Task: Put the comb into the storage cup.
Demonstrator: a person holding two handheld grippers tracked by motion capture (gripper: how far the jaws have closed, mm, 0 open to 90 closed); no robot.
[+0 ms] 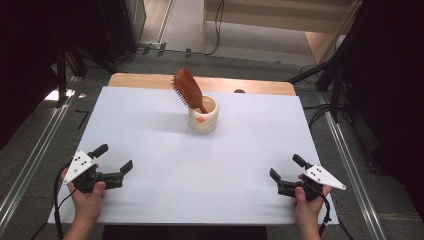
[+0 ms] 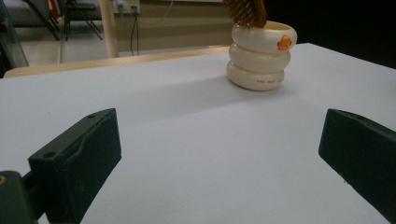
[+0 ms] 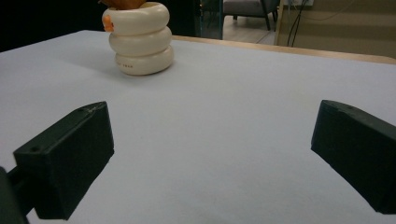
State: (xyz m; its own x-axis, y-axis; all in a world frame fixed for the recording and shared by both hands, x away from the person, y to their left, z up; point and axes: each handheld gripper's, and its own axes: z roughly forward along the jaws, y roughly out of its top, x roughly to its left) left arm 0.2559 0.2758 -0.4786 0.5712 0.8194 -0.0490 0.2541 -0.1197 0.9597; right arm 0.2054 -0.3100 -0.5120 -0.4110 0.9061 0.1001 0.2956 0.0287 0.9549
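Hairbrush (image 1: 188, 89): reddish-brown wooden paddle type, dark bristles on one face. Stands handle-down in cup (image 1: 204, 119), head up, tilted toward far left, bristles facing left and slightly down. Handle tip hidden inside cup.

Cup: cream, ribbed like three stacked rings, small orange mark on front near rim, faint small lettering on lowest ring, unreadable. Upright on white table (image 1: 150, 150), far half, near centre, slightly right of middle.

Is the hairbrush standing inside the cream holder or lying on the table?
Inside. The hairbrush stands handle-down in the cream holder, its bristled head leaning left above the rim.
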